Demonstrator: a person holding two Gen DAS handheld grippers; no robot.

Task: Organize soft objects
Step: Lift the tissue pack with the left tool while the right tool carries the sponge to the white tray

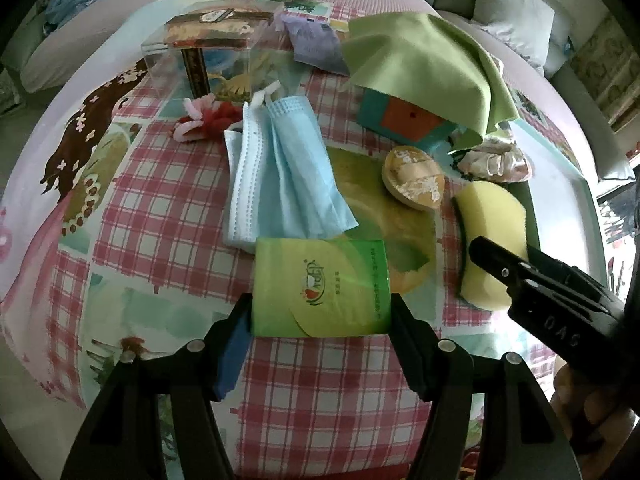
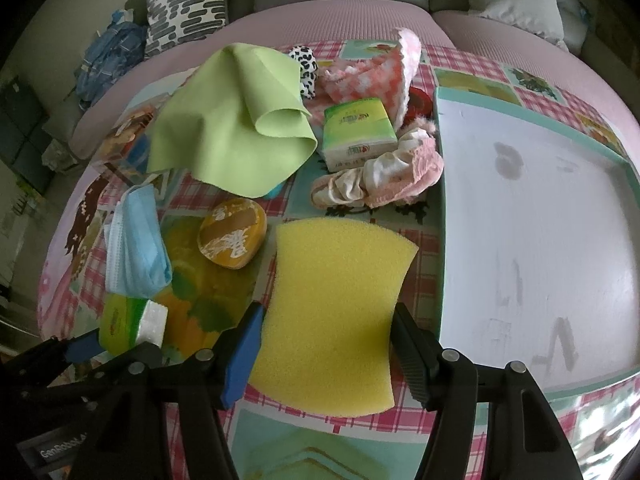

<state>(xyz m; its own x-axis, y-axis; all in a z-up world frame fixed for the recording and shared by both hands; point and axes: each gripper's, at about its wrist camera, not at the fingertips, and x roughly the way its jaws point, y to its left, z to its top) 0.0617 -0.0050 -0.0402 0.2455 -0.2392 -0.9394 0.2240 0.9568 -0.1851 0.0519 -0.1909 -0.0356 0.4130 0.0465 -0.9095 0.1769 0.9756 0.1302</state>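
**On the checked cloth: both grippers closed around soft items**

On the pink-and-white checked cloth (image 1: 160,216), the left gripper (image 1: 320,312) sits over a green tissue pack (image 1: 320,288). The pack fills the gap between the jaws, both pads touching its sides, jaws roughly half open. A red-and-green logo is printed on its face; the small characters beside it are too fine to read.

Right gripper (image 2: 326,332): the yellow sponge (image 2: 336,312) lies between the jaws, its near half inside the gap, pads against its two edges, jaws about half open. From the left wrist view, the sponge's dark underside shows.

Just right of the sponge, a white tray (image 2: 520,220) with a teal rim. A second green tissue pack (image 2: 356,128) lies beyond, printing unreadable. Blue face masks (image 1: 276,168) touch the first pack's far edge. Green cloth (image 2: 236,120) drapes over a teal box (image 1: 400,120).

Lettering on the left gripper's body, seen from the right wrist: "GenRobot", partly cut off.
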